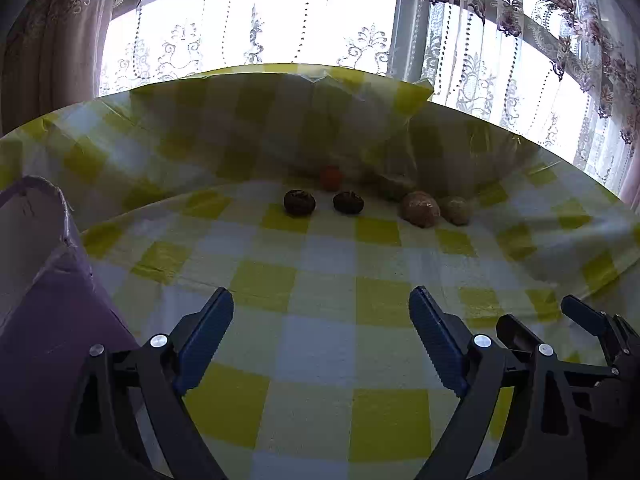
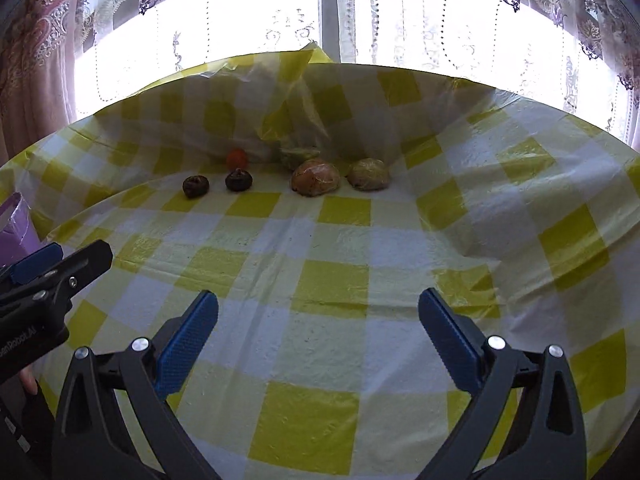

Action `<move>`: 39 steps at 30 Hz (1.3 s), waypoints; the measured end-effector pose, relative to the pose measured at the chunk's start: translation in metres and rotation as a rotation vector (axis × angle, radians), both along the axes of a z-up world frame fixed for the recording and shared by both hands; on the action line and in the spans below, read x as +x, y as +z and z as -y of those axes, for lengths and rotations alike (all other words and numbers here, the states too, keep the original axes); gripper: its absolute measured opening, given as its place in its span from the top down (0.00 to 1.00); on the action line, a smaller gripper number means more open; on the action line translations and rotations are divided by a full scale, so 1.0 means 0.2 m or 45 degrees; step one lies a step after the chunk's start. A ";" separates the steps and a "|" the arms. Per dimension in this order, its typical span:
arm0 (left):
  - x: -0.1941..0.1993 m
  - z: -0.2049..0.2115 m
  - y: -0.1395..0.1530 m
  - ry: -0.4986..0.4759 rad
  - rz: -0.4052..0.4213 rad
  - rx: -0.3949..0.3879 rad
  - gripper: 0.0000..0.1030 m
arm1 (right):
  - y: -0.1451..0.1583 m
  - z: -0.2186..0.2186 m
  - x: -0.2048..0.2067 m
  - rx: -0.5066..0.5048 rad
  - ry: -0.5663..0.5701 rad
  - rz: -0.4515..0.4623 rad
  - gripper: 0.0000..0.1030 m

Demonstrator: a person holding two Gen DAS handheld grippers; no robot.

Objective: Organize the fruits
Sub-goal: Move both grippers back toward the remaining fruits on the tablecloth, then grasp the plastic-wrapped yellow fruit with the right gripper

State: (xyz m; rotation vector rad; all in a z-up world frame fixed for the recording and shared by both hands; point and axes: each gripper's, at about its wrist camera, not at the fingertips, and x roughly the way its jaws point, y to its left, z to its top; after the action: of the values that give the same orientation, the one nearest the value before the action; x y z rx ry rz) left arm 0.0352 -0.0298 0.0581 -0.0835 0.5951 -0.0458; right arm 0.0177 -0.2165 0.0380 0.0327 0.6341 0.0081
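Fruits, possibly two mangosteens, lie at twelve o'clock on the checkered bench; left tool and right tool gape wide, empty.

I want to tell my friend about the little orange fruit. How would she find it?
Start at the yellow checked tablecloth and look toward the window, where a row of fruit sits. Behind the two dark round fruits is the orange fruit. It is the only bright one and stands behind the row.

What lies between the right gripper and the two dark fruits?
Only bare checked tablecloth between the right gripper and the two dark fruits, in the right wrist view.
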 end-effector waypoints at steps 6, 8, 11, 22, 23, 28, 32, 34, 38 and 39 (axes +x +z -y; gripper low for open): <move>0.33 -0.01 -0.11 0.057 -0.149 -0.172 0.16 | -0.03 0.09 0.27 0.076 -0.026 -0.099 0.08; 0.39 -0.03 -0.10 0.046 -0.149 -0.283 0.13 | -0.05 0.13 0.38 0.102 -0.046 -0.131 0.12; 0.51 -0.03 -0.13 0.038 -0.210 -0.364 0.12 | -0.07 0.17 0.53 0.134 -0.051 -0.165 0.20; 0.60 -0.05 -0.18 0.072 -0.238 -0.459 0.12 | -0.11 0.28 1.01 0.104 -0.147 -0.210 0.33; 0.60 -0.04 -0.18 0.071 -0.234 -0.450 0.12 | -0.11 0.28 1.05 0.082 -0.157 -0.219 0.33; 0.58 -0.03 -0.17 0.057 -0.204 -0.421 0.12 | -0.16 0.29 1.25 0.010 -0.148 -0.316 0.33; 0.58 -0.03 -0.16 0.055 -0.192 -0.402 0.12 | -0.18 0.26 1.35 -0.042 -0.103 -0.359 0.31; 0.57 -0.02 -0.16 0.060 -0.190 -0.391 0.12 | -0.18 0.24 1.39 -0.073 -0.078 -0.357 0.28; 0.57 -0.03 -0.16 0.064 -0.186 -0.390 0.12 | -0.19 0.23 1.42 -0.066 -0.060 -0.360 0.27; 0.57 -0.03 -0.16 0.065 -0.182 -0.391 0.12 | -0.19 0.22 1.43 -0.070 -0.058 -0.360 0.30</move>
State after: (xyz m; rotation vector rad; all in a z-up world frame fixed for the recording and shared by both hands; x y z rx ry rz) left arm 0.1494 -0.0246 0.0261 -0.4025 0.7255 -0.0820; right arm 0.3029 -0.2602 -0.0001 -0.0048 0.9155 -0.0591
